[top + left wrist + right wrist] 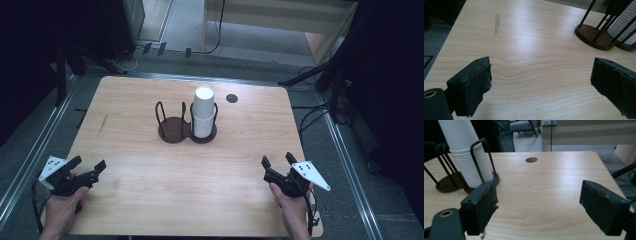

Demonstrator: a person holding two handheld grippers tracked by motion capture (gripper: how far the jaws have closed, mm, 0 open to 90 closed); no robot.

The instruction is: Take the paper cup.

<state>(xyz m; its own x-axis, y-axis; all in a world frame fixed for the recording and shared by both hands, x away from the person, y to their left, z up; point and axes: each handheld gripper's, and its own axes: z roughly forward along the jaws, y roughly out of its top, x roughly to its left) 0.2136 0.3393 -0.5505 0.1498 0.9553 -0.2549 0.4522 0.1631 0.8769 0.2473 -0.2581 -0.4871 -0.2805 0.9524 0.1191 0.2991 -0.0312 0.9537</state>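
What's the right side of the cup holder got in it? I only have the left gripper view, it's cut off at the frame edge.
Observer: A tall stack of white paper cups, standing upright in the right bay of the holder; the left bay is empty.
Operator: Where's the other gripper?
Observer: The right gripper is near the table's front right corner, jaws open with nothing between them.
Operator: Anything behind the holder?
Observer: A small round hole in the tabletop, just to the right of the cups and farther back.
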